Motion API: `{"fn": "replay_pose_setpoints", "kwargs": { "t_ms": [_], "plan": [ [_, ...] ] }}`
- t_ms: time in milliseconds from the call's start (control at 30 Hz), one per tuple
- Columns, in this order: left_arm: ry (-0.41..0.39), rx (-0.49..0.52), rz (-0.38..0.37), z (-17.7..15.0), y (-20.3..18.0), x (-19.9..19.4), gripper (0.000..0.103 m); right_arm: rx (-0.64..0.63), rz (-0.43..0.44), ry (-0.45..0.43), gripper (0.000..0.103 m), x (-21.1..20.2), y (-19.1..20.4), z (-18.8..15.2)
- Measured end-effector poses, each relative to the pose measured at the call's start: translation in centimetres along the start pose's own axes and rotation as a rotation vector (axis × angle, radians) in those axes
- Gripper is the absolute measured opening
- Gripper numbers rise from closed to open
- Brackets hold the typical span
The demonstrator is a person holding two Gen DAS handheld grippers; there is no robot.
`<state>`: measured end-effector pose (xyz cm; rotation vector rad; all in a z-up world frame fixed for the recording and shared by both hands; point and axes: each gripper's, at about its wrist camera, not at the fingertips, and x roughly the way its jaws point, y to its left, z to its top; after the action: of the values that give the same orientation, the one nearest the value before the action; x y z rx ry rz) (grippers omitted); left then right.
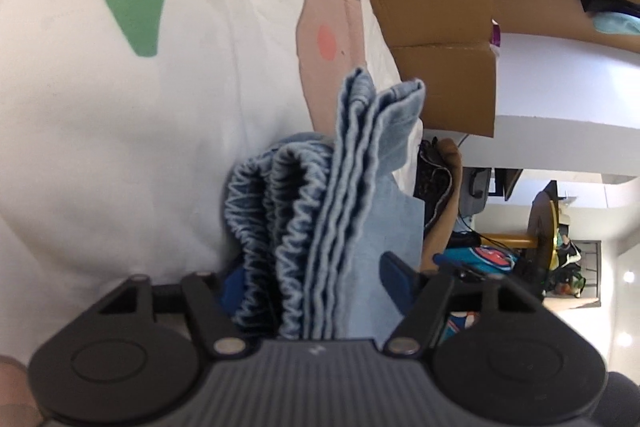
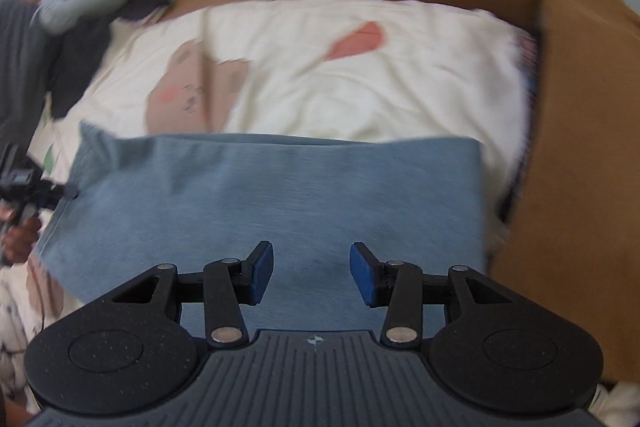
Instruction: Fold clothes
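**Blue garment pinched at one end, free at the other**

Our left gripper (image 1: 316, 279) is clamped on the bunched elastic edge of the light blue, folded denim-look garment (image 1: 352, 163), whose layers stand up between its dark blue pads (image 1: 396, 283). Our right gripper (image 2: 312, 275) hangs with its jaws apart, gripping nothing, just above the same garment's flat panel. The garment lies on a cream bedsheet printed with brown, green and pink shapes (image 2: 360, 83), beside brown cardboard boxes (image 1: 432, 7).
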<state>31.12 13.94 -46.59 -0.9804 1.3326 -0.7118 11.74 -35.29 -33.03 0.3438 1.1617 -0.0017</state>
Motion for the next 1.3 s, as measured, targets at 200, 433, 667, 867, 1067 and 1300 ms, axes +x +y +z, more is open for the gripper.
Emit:
{"fn": "replay_pose_setpoints", "kwargs": {
  "t_ms": [200, 433, 667, 867, 1067, 1300],
  "plan": [
    [0.028, -0.005, 0.056, 0.1, 0.1, 1.3, 0.065, 0.112, -0.047, -0.064, 0.058, -0.9, -4.3, -3.3],
    [0.054, 0.009, 0.087, 0.3, -0.8, 2.9, 0.067, 0.27, -0.088, -0.099, 0.061, -0.5, -8.8, -8.9],
    [0.062, 0.012, 0.106, 0.0, -0.9, 2.8, 0.048, 0.328, 0.061, -0.057, 0.062, 2.5, -10.0, -11.3],
    [0.052, 0.03, 0.146, -0.1, -1.6, 3.1, 0.039, 0.306, 0.114, -0.032, 0.016, 2.3, -9.9, -11.4],
    [0.056, 0.093, 0.145, -0.2, -3.9, 1.9, 0.032, 0.385, 0.166, -0.046, 0.005, -0.5, -9.1, -11.0],
    [0.095, 0.151, 0.158, 0.5, -6.5, 1.0, 0.03, 0.45, 0.229, -0.057, 0.005, -2.7, -7.2, -13.3]
  ]
}}
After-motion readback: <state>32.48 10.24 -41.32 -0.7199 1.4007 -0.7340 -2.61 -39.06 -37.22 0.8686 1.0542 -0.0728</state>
